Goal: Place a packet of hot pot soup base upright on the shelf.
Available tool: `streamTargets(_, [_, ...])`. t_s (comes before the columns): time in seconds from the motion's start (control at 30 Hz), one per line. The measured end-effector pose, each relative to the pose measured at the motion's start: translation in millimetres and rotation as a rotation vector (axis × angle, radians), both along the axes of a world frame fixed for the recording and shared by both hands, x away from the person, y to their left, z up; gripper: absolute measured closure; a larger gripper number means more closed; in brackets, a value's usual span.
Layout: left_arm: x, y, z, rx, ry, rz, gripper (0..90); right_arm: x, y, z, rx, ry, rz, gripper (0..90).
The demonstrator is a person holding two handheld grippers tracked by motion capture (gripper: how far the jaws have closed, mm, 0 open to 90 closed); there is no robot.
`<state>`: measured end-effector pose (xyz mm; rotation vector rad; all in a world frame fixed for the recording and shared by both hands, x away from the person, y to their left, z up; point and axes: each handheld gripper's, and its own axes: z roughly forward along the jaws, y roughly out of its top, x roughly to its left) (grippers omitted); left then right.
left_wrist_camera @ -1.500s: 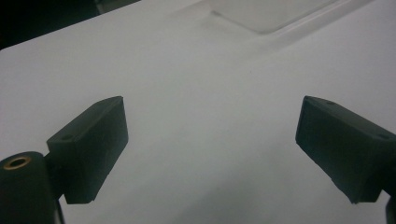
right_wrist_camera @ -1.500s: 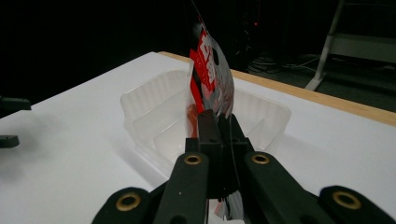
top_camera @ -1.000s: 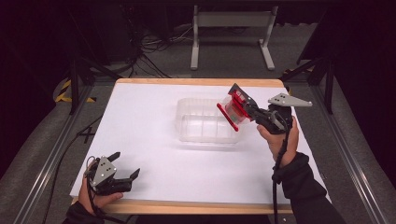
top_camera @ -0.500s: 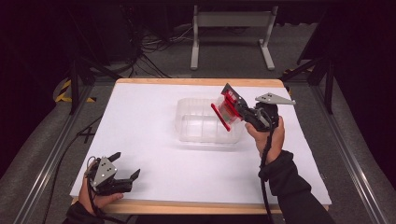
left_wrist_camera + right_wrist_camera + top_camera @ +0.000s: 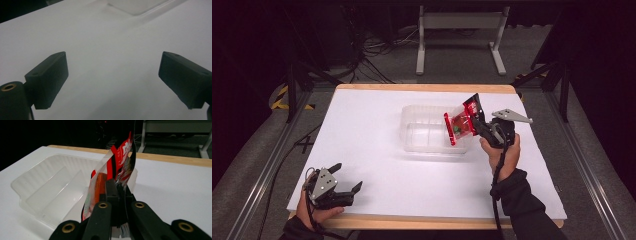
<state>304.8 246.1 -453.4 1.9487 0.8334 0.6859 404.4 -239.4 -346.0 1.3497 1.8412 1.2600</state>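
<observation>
Over the tub's (image 5: 427, 135) right end, the right gripper (image 5: 477, 125), clamped on the packet (image 5: 462, 122), has dipped lower, probably nearing release; left gripper (image 5: 344, 182) rests apart, well clear.

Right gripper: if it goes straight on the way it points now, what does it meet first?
Probably the clear plastic tray: the right gripper, shut on the red packet, points down-left at it. Depth is uncertain.

Right gripper (image 5: 476, 127) raised with fingers clamped together; left gripper (image 5: 343, 182) rests low, fingers spread.
</observation>
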Motion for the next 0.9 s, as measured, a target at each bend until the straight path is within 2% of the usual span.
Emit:
streamTargets(0.13, [-0.2, -1.3, 0.0, 0.004, 0.001, -0.004, 9.7, -2.6, 0.1, -2.0, 0.002, -0.006, -0.018, 90.0])
streamTargets(0.43, [-0.4, -0.8, -0.2, 0.002, 0.002, -0.005, 9.8, -3.9, 15.8, -10.5, -0.005, -0.008, -0.019, 89.6])
streamTargets(0.57, [-0.2, -1.0, -0.4, 0.001, 0.002, -0.008, 9.8, -3.0, 17.9, -12.5, -0.004, 0.002, -0.012, 85.9])
streamTargets(0.73, [-0.3, -1.0, -0.6, 0.003, 0.005, -0.007, 9.8, -5.0, 16.8, -17.9, 0.003, 0.006, -0.031, 81.4])
streamTargets(0.9, [-0.1, -1.7, -0.7, 0.003, 0.002, -0.010, 9.9, -5.1, 17.7, -22.5, -0.009, 0.016, -0.032, 81.1])
